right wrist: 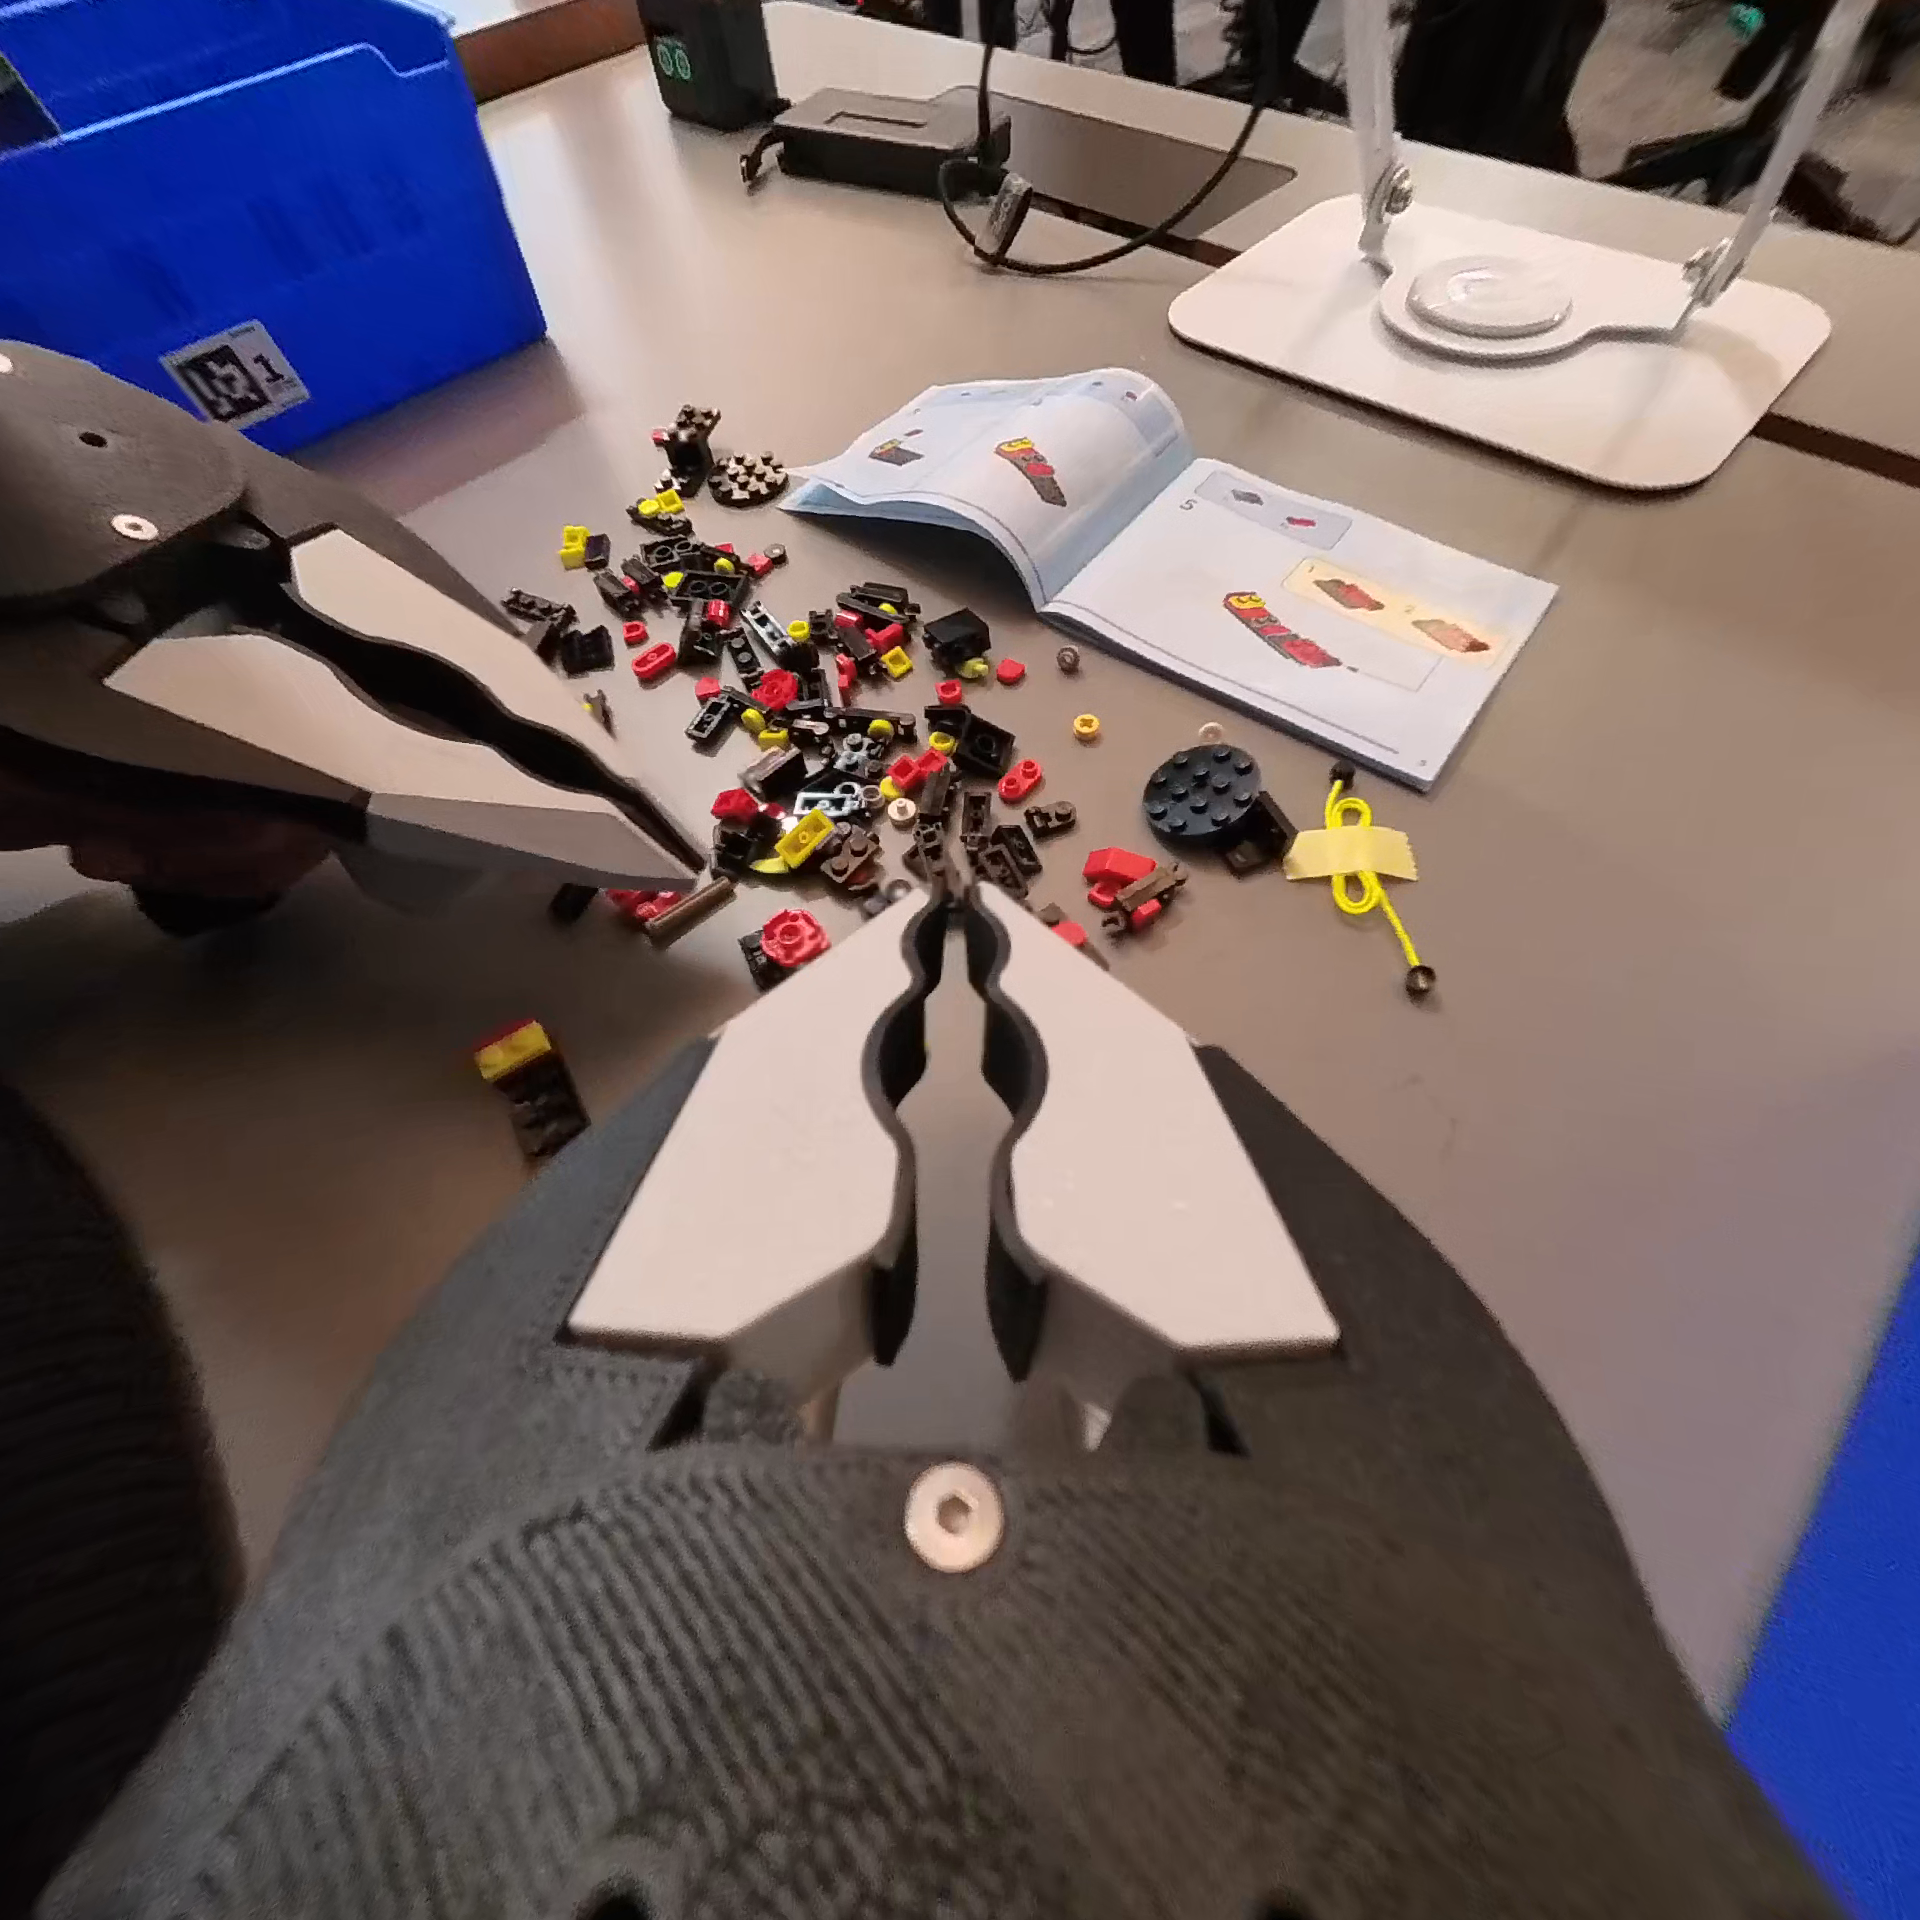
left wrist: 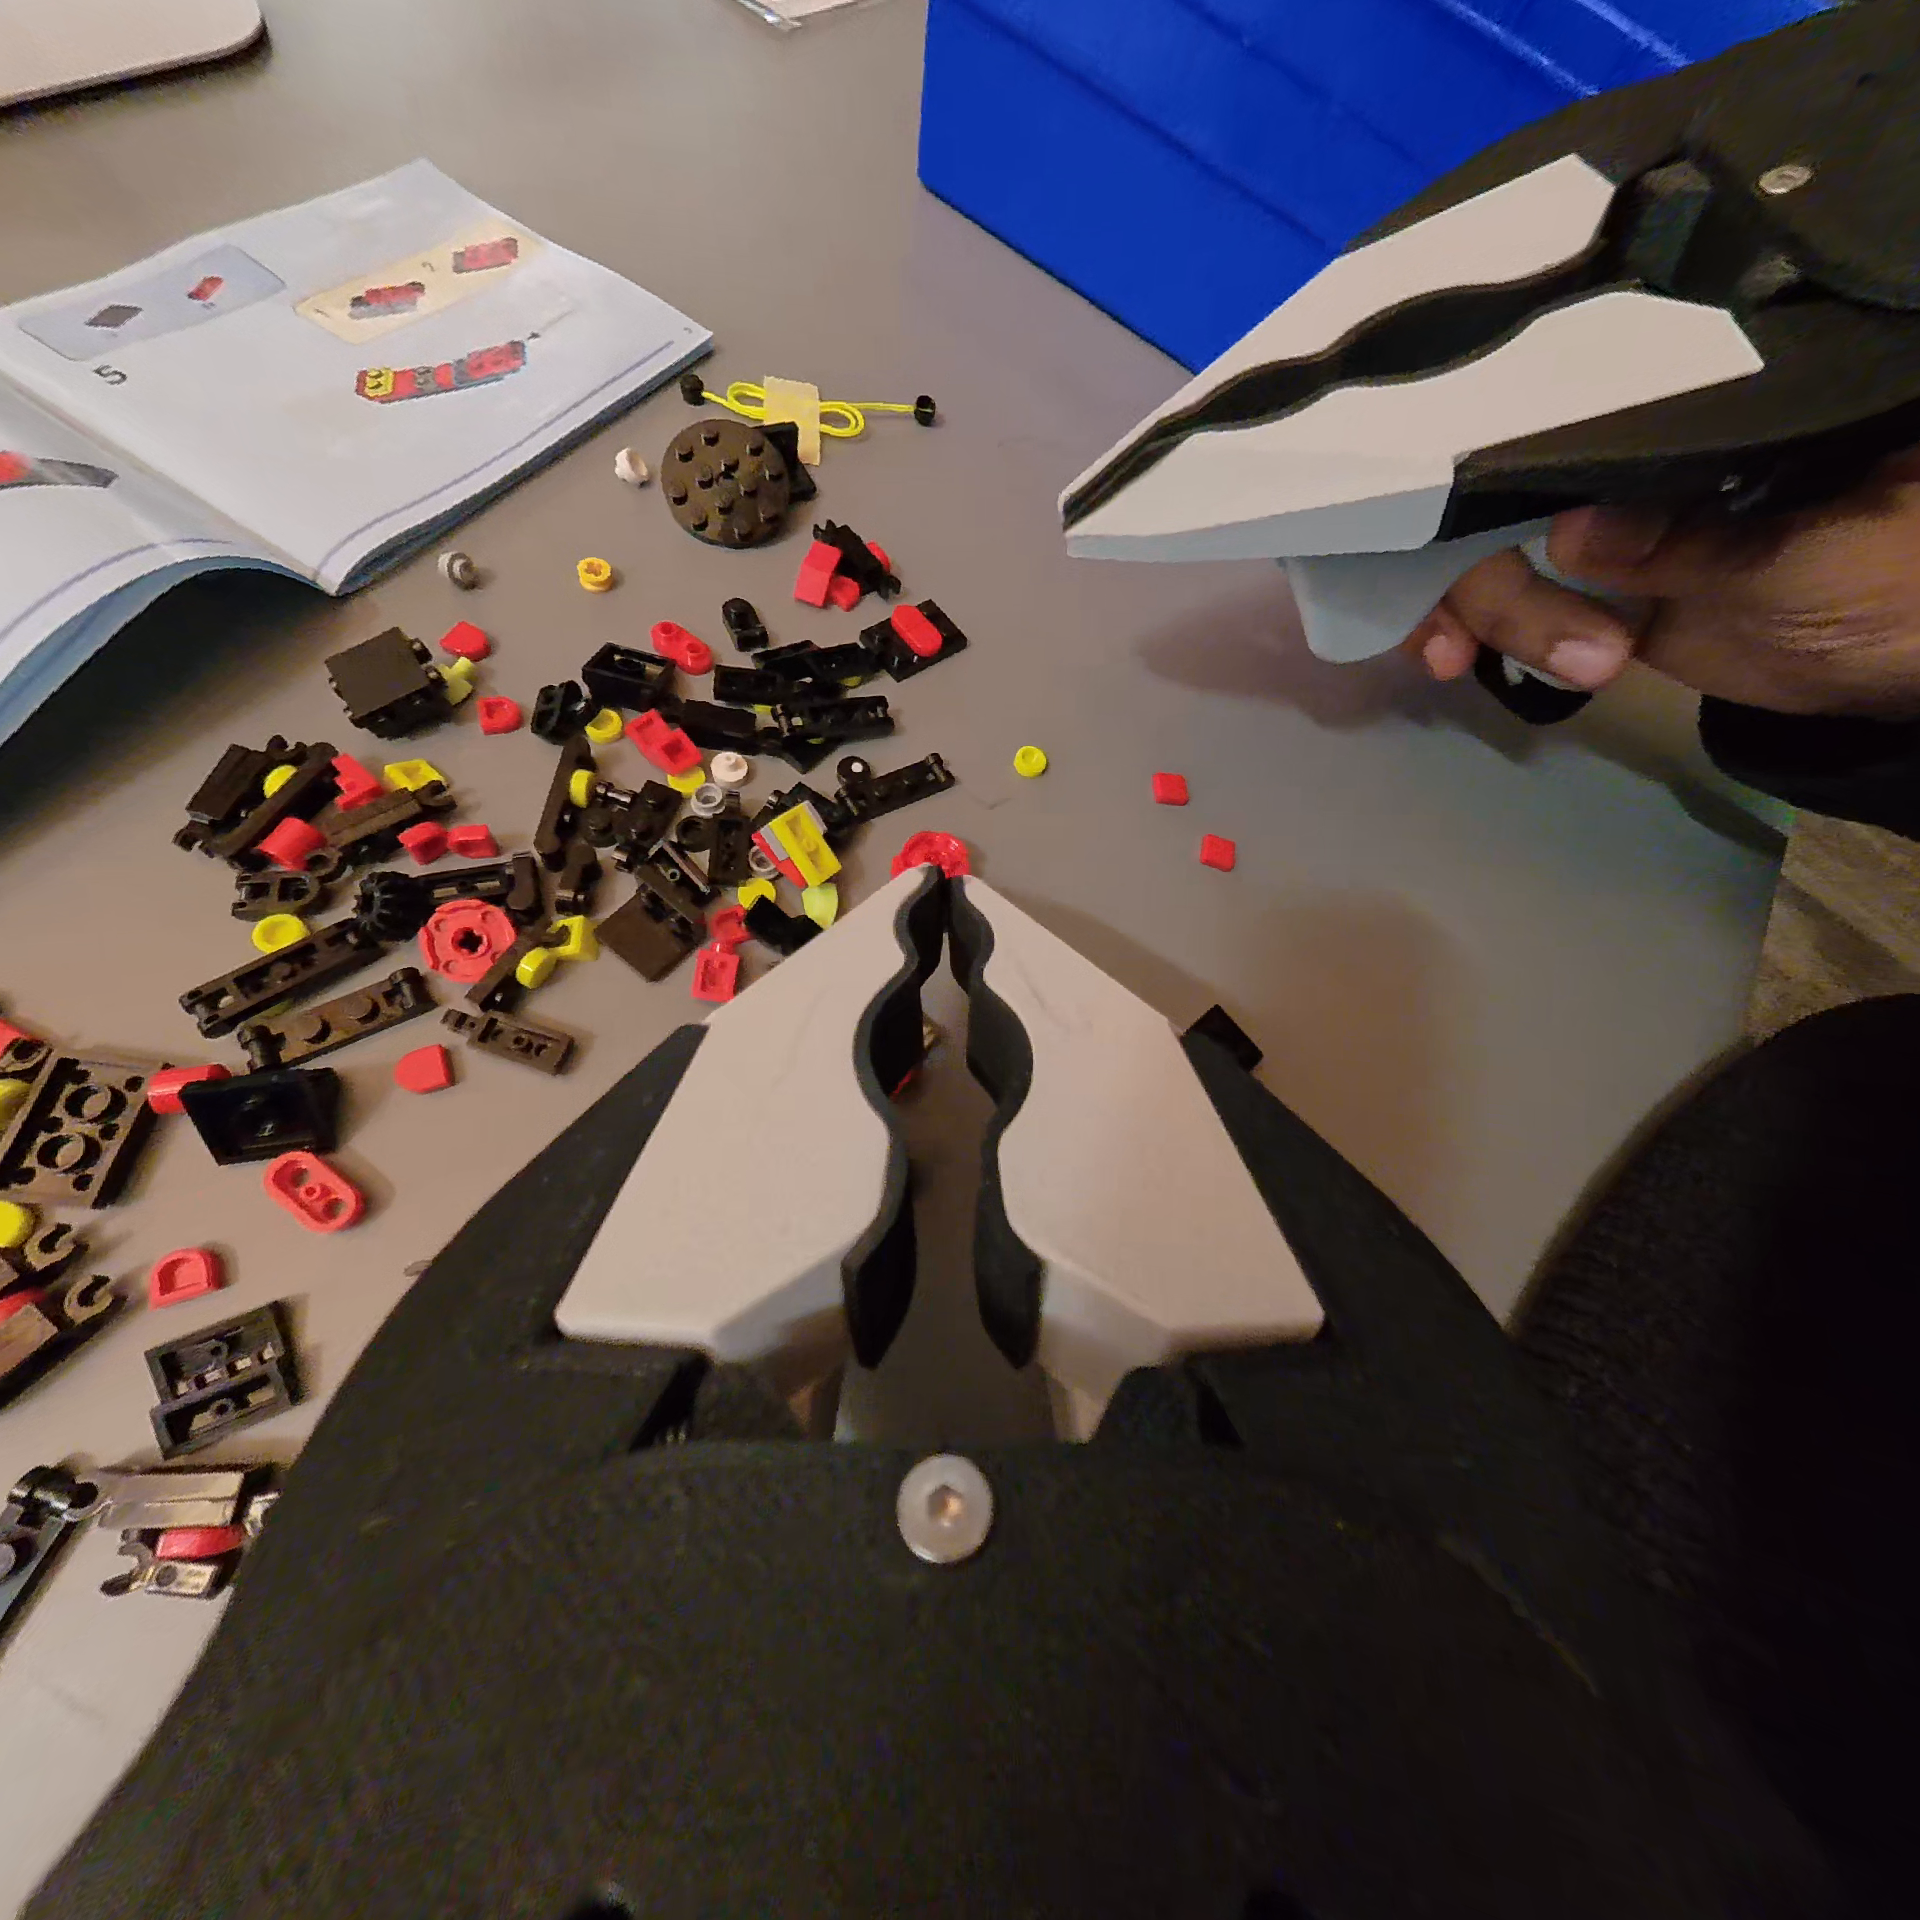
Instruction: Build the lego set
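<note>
A pile of small black, red and yellow lego pieces (left wrist: 623,810) is spread on the grey table; it also shows in the right wrist view (right wrist: 831,727). My left gripper (left wrist: 940,881) is shut, with its tips at a red round piece (left wrist: 930,854) on the pile's near edge. I cannot tell if the piece is pinched. My right gripper (right wrist: 948,896) is shut and empty, above the pile's near edge. It also shows in the left wrist view (left wrist: 1070,520), held up in a hand. A small yellow, red and black assembly (right wrist: 530,1091) stands apart near me.
An open instruction booklet (left wrist: 312,364) lies beyond the pile. A black round plate (left wrist: 727,483) and a yellow string (left wrist: 800,410) lie beside it. A blue bin (left wrist: 1195,156) stands at the back. A white stand base (right wrist: 1507,343) and cables (right wrist: 1039,229) are farther off. The tips of one gripper are about 7 cm away from the tips of the other.
</note>
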Demonstrator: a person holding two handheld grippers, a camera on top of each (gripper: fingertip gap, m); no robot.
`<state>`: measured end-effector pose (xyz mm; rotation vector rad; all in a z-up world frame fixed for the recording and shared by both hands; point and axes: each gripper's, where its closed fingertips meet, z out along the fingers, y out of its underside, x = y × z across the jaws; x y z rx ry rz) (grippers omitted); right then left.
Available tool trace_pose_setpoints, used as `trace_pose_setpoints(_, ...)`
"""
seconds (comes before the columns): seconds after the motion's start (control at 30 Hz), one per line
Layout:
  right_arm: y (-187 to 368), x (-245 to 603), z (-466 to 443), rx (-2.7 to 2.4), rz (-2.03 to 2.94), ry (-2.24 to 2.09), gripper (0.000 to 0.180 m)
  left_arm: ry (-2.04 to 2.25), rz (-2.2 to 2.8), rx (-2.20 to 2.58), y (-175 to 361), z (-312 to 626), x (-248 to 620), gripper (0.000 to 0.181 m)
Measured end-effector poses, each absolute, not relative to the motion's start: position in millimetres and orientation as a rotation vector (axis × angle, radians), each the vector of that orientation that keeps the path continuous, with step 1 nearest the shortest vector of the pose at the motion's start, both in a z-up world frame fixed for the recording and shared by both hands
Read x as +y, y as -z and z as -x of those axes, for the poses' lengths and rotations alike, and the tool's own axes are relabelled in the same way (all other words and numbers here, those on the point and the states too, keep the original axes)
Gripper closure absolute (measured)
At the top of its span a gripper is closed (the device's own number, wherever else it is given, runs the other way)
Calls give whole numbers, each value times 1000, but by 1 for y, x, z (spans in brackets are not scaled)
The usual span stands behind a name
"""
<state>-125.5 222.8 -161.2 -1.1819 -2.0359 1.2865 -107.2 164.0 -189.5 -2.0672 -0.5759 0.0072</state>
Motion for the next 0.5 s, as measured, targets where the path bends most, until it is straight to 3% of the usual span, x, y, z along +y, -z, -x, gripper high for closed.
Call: trace_pose_setpoints(0.5,160,216,120,-2092,1184,-1396,170,12,2071,-571,192,106,165,181)
